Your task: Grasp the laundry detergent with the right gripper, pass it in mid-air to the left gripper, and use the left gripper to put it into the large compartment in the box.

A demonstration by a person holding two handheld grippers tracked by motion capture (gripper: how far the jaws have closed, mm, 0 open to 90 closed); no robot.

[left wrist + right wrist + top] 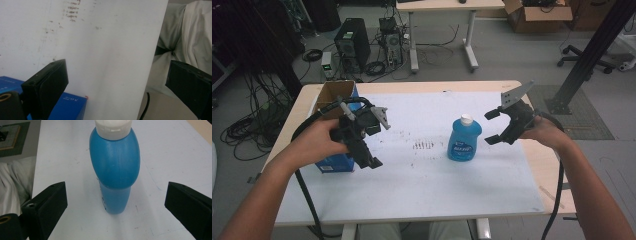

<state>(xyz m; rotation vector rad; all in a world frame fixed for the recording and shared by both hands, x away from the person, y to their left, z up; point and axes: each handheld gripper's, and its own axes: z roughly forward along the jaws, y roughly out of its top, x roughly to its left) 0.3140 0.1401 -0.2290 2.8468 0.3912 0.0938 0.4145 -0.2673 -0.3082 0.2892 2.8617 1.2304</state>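
White sheeting covers the counter, on which a blue dish-soap bottle with a white cap stands upright near the right edge, toward the middle. Right gripper: fingers apart, level with the bottle and just beside it, not touching. For a sound grasp, centre the narrow lower body between the fingers and close below the bulge, keeping the bottle vertical. Left gripper: fingers apart, empty, beside the open blue carton at the left edge.
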